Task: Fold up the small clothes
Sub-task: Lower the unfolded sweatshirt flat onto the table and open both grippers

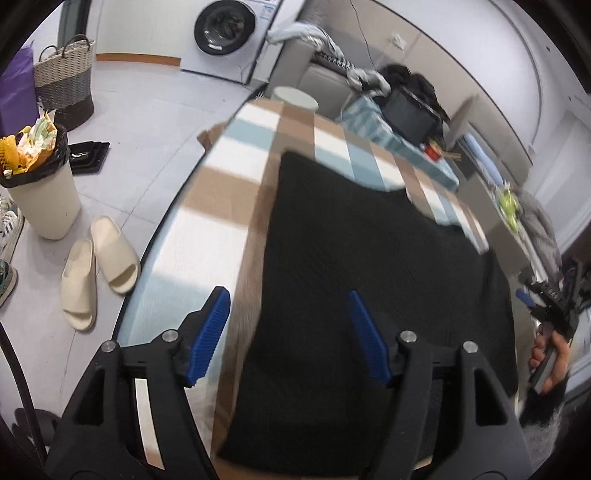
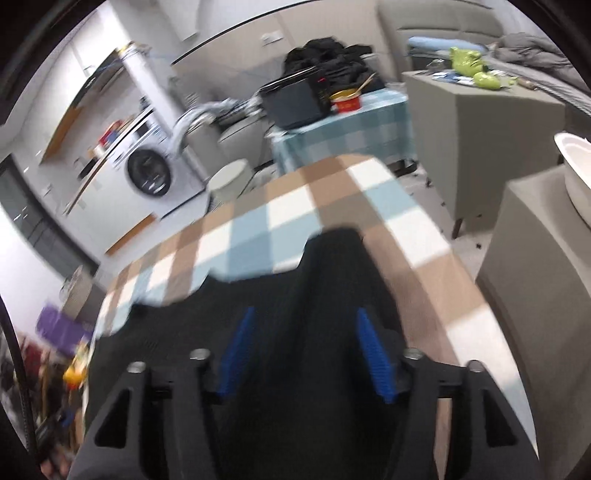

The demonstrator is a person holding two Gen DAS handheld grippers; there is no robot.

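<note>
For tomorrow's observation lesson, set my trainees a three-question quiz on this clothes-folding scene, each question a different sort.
1. True or false: the left gripper is clamped on the black garment.
2. Which pattern covers the table? A striped, B checked, C plain.
3. Name the footwear on the floor beside the table.

Key: 1 false, its jaws stand open; 2 B; 3 cream slippers.

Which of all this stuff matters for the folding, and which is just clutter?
For the job: black garment; checked tablecloth; left tongs, right tongs, both open.

Lying about: slippers; bin; basket; washing machine.
</note>
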